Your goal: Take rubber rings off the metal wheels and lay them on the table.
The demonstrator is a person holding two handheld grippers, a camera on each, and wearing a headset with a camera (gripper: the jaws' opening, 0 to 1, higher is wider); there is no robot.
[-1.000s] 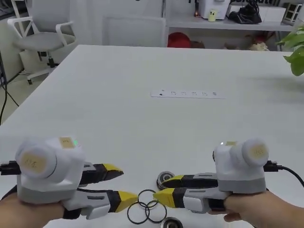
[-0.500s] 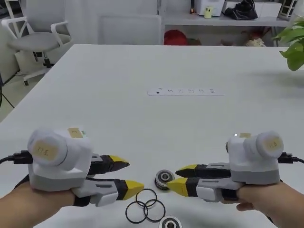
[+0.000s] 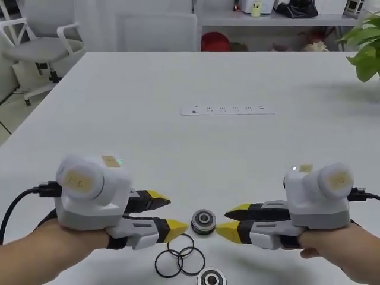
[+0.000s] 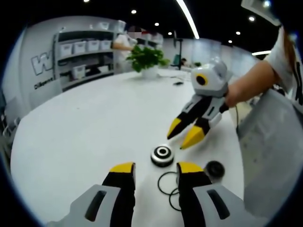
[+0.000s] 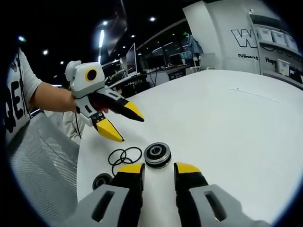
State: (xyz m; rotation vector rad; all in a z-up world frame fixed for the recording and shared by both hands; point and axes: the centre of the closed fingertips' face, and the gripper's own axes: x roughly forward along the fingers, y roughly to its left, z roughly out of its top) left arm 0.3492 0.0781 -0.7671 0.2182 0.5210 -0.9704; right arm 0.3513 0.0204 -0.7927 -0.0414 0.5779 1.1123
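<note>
Left gripper (image 3: 177, 214) and right gripper (image 3: 221, 223) are held low over the near part of the white table (image 3: 178, 154), tips turned toward each other, jaws parted and nothing gripped. One metal wheel (image 3: 203, 220) is seen lying flat between the two pairs of tips. Three black rubber rings (image 3: 180, 259) are laid overlapping just nearer, with a second wheel (image 3: 211, 278) nearest, to their right.
</note>
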